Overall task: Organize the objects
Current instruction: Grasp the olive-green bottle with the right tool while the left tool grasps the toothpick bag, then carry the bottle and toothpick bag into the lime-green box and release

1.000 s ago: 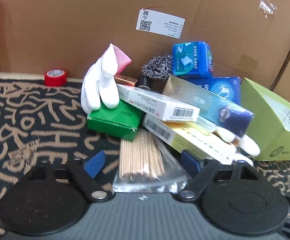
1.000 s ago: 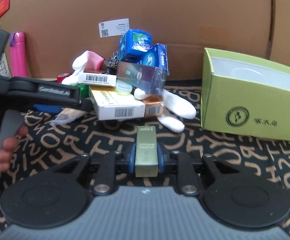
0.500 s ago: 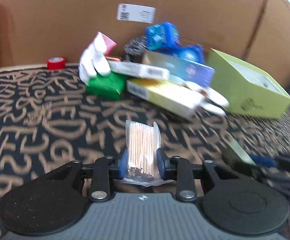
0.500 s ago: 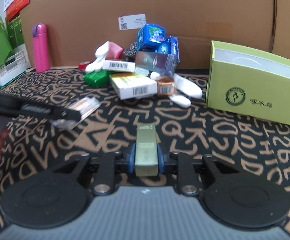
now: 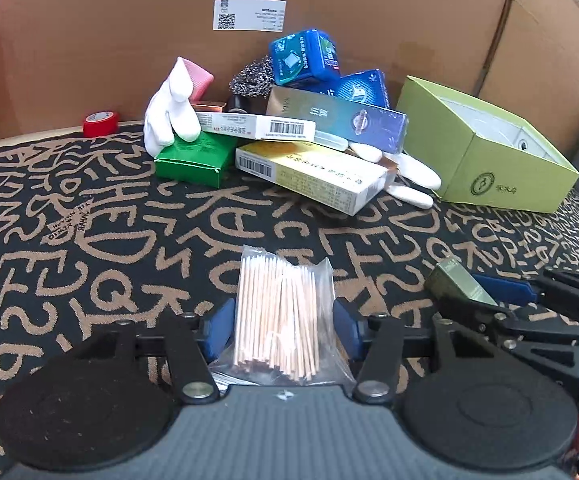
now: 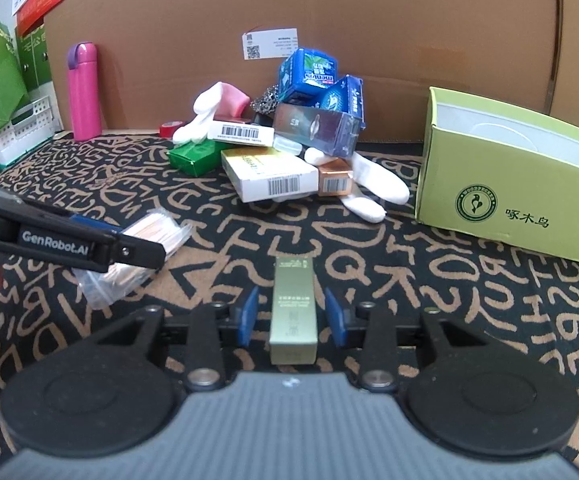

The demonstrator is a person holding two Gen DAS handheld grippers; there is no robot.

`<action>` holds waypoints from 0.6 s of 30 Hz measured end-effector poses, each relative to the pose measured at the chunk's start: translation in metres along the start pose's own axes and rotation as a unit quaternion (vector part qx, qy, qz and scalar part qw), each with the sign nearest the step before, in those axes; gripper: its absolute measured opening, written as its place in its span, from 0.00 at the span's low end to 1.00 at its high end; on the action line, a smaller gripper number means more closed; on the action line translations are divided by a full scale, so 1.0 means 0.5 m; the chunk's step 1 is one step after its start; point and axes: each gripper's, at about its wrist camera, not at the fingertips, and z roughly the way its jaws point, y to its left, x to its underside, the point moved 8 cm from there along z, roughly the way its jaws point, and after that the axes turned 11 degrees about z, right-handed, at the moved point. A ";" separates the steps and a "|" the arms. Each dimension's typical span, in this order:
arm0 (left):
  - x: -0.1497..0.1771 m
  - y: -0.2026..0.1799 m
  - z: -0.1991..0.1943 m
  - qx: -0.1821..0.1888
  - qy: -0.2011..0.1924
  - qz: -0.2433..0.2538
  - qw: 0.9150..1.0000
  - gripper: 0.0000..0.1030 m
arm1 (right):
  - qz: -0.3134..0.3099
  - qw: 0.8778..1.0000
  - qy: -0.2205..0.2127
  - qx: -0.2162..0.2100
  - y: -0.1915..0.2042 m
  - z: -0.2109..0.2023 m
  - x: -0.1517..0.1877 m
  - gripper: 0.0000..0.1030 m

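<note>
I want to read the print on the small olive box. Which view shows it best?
The right wrist view: the olive box lies lengthwise, top face up, between the right hand-held gripper fingers. The left wrist view shows only its end at an angle, partly hidden.

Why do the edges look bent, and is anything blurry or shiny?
Left wrist view: fisheye bends the cardboard wall and rug near the rim; the blue pack atop the pile is slightly smeared; the stick bag glints a little. Right wrist view: same bending, corners dark; the green box and gold box read sharp, with soft shadows and no harsh glare.
</note>
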 end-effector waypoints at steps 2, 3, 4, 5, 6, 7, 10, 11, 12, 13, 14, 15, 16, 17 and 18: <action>0.001 0.003 0.000 0.000 -0.001 -0.005 1.000 0.54 | 0.000 1.000 0.002 -0.001 0.000 0.002 0.001 0.35; 0.001 0.004 0.000 0.000 -0.001 -0.006 1.000 0.54 | 0.001 1.000 0.004 -0.002 0.000 0.004 0.002 0.35; 0.000 0.004 0.000 0.000 0.001 -0.006 1.000 0.54 | 0.002 1.000 0.004 -0.002 0.000 0.004 0.003 0.35; 0.000 0.004 0.001 0.000 0.001 -0.004 1.000 0.54 | 0.002 1.000 0.004 -0.001 0.000 0.005 0.004 0.35; 0.001 0.003 0.001 -0.001 0.002 0.000 1.000 0.53 | 0.004 1.000 0.004 -0.001 0.000 0.005 0.005 0.34; 0.001 0.001 0.001 -0.003 0.003 0.004 1.000 0.51 | 0.005 1.000 0.005 -0.002 0.000 0.006 0.007 0.31; 0.001 -0.007 -0.001 -0.004 0.003 0.015 1.000 0.35 | 0.009 1.000 0.004 -0.003 -0.004 0.007 0.010 0.22; 0.001 -0.008 -0.002 0.000 0.002 0.013 1.000 0.30 | 0.011 1.000 0.003 -0.005 -0.005 0.007 0.010 0.22; 0.001 -0.009 -0.004 0.005 0.001 0.007 1.000 0.26 | 0.014 1.000 0.003 -0.007 -0.006 0.006 0.010 0.22; 0.000 -0.011 -0.005 0.011 0.001 0.001 1.000 0.24 | 0.015 1.000 0.001 -0.008 -0.007 0.004 0.010 0.22; -0.001 -0.014 -0.007 0.018 0.002 -0.005 1.000 0.22 | 0.016 1.000 -0.001 -0.008 -0.009 0.002 0.010 0.22; -0.002 -0.018 -0.008 0.026 0.003 -0.009 1.000 0.21 | 0.016 1.000 -0.003 -0.009 -0.010 -0.002 0.010 0.22; -0.004 -0.023 -0.008 0.031 0.003 -0.010 0.999 0.21 | 0.018 1.000 -0.006 -0.010 -0.012 -0.006 0.008 0.22; -0.007 -0.031 -0.009 0.035 0.003 -0.010 0.999 0.21 | 0.020 1.000 -0.011 -0.010 -0.015 -0.011 0.006 0.22; -0.012 -0.039 -0.011 0.041 0.002 -0.008 0.999 0.21 | 0.022 1.000 -0.017 -0.009 -0.019 -0.019 0.002 0.22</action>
